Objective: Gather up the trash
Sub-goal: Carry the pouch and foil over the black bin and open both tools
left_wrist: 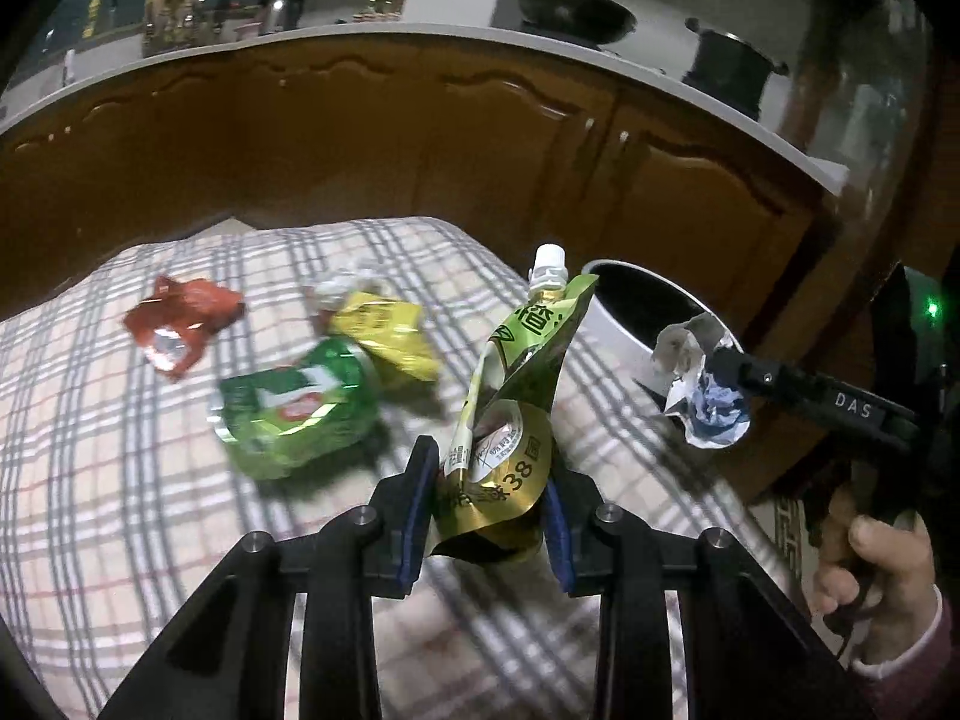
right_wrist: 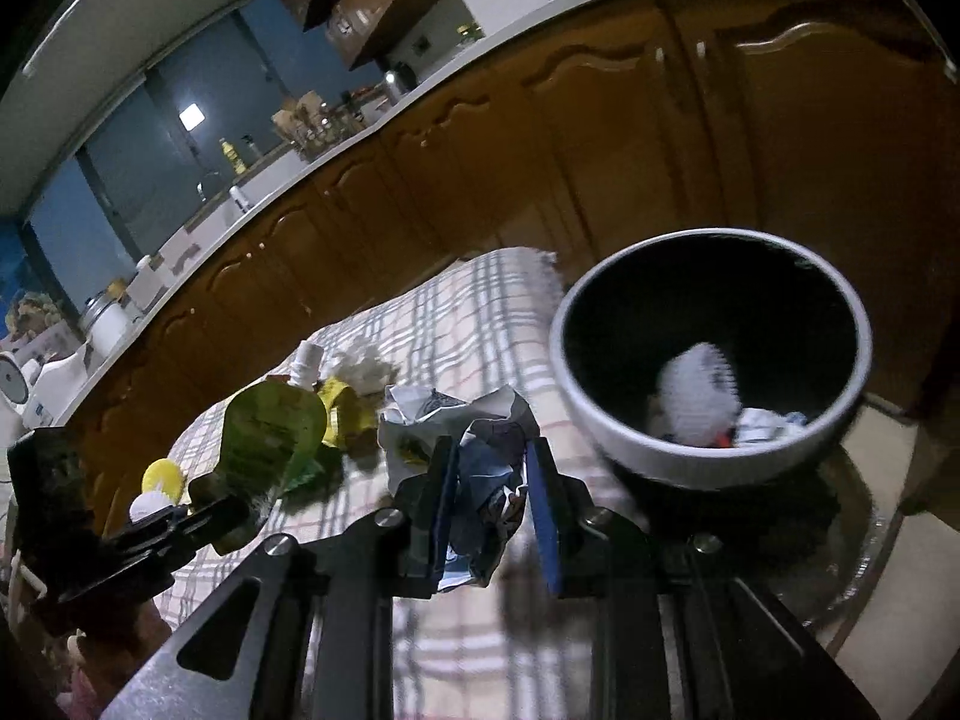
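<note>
Two grippers loaded | left gripper (left_wrist: 489, 507) fingers clamp green spouted pouch (left_wrist: 516, 396), lifted above checked cloth (left_wrist: 90, 450) | right gripper (right_wrist: 489, 516) fingers pinch crumpled paper wad (right_wrist: 474, 456) beside white bin (right_wrist: 630, 438) | bin contents blurred, indistinct | red wrapper (left_wrist: 180, 324), green packet (left_wrist: 294, 408), yellow packet (left_wrist: 390, 336) on cloth, smeared.

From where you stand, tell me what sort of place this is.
Most likely a home kitchen: a wok and a pot sit on the white countertop above brown wooden cabinet doors.
</note>
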Demonstrator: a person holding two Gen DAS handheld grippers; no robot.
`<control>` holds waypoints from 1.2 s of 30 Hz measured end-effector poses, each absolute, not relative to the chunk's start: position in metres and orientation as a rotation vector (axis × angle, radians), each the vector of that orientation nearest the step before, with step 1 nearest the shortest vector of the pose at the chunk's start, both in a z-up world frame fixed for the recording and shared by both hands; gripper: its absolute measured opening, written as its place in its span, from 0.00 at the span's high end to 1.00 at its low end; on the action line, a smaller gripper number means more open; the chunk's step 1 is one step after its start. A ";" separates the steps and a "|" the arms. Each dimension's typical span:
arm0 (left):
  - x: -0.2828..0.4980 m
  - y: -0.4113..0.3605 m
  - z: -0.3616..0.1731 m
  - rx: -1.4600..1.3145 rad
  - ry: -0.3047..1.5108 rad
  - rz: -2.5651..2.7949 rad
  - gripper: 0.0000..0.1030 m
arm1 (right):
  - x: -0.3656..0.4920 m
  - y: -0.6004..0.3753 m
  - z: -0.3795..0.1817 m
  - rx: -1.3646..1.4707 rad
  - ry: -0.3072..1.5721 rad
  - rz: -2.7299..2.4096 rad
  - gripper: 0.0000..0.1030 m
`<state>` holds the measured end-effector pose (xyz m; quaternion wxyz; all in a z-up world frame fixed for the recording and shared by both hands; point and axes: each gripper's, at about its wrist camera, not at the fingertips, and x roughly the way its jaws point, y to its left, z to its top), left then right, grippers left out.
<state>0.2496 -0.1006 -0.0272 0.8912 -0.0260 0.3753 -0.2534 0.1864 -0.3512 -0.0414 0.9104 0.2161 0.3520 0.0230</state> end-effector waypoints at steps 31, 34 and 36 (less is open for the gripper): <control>0.322 -0.224 -0.037 0.073 0.801 -0.641 0.70 | 0.191 -0.461 -0.040 0.477 0.681 -0.137 0.77; 0.332 -0.238 -0.039 0.088 0.811 -0.642 0.70 | 0.194 -0.466 -0.041 0.469 0.686 -0.145 0.77; 0.337 -0.244 -0.042 0.095 0.821 -0.641 0.70 | 0.196 -0.469 -0.041 0.464 0.685 -0.149 0.77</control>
